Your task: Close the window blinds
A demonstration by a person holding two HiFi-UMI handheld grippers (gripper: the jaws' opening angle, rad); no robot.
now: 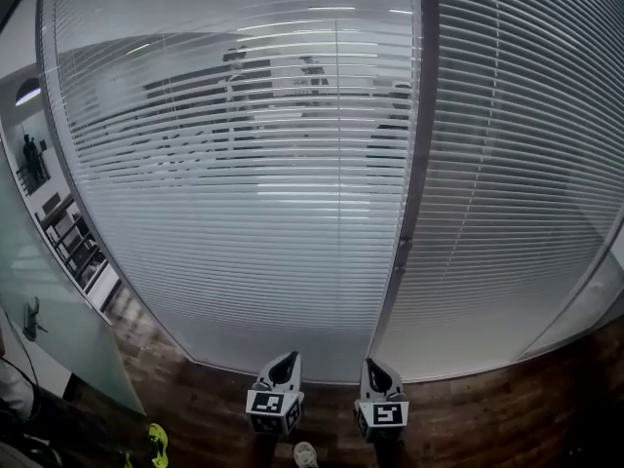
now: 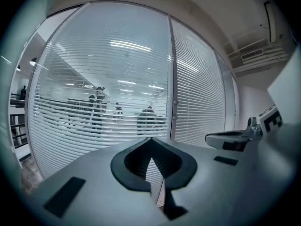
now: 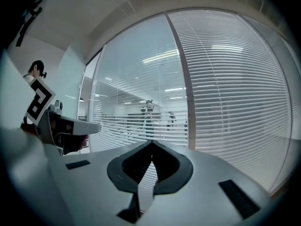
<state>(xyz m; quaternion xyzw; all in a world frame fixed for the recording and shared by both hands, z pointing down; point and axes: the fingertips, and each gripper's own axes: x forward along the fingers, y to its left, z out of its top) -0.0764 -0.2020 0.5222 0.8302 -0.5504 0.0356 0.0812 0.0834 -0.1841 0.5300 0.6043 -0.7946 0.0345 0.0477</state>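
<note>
Two window blinds fill the frame from top to lower middle: the left blind (image 1: 234, 213), its slats tilted enough to show figures (image 1: 234, 66) behind the glass, and the right blind (image 1: 507, 193), which reads solid white. One dark mullion (image 1: 414, 164) splits them. Only the head view shows the wooden floor (image 1: 468, 417) along the bottom and one shoe tip (image 1: 305, 453); only the left gripper view shows a ceiling vent (image 2: 256, 55) at upper right. Two claws sit bottom centre, short of the blinds: left gripper (image 1: 290, 358) and right gripper (image 1: 371, 366), each with jaws together on nothing
</note>
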